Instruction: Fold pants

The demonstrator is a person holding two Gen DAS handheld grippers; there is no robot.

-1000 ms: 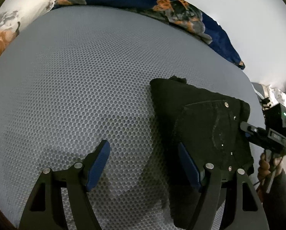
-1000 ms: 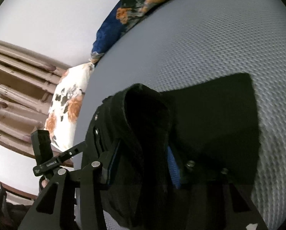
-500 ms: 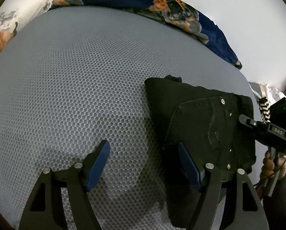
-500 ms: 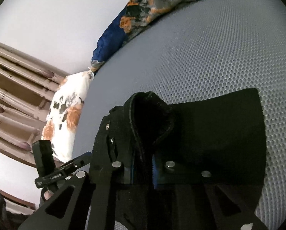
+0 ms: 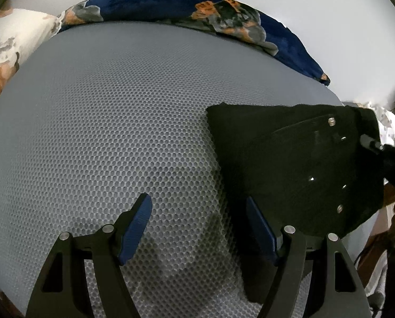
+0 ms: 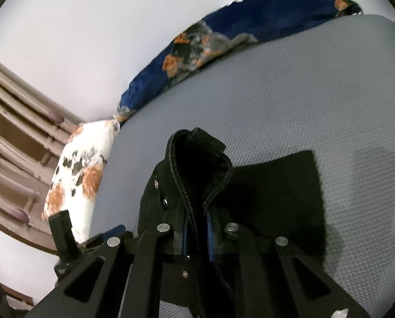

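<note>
Since a second ago the right gripper (image 6: 197, 234) has pinched down on the pants (image 6: 263, 198) and drawn a fold of them up off the bed (image 6: 290, 84); its fingers, which stood around the cloth then, are now all but together with a stitched seam clamped between the blue pads. Closest to that camera, the seamed edge rises out of the pinch into a stiff, standing loop, and I take it the hold sits on the seam because that thick edge gives the pads something firm to bite. Beyond the loop the rest of the black pants lies as a flat folded panel on the grey honeycomb cover, so only the gripped edge is in the air. The hand carrying it is angled forward and downward, looking over the cloth toward the far side of the bed.

The left gripper (image 5: 198, 228) has barely shifted. It hangs steeply nose-down over bare cover, fingers (image 5: 136, 222) wide apart with nothing between them, the pants (image 5: 290, 164) just off its right finger. That looks to me like a waiting pose, ready to pin or catch the panel once the raised edge is carried over.

Farther off, a white floral pillow (image 6: 78, 175) lies at the bed's side edge, and a dark blue floral blanket (image 5: 186, 8) is bunched along the far edge against the pale wall (image 6: 91, 26).
</note>
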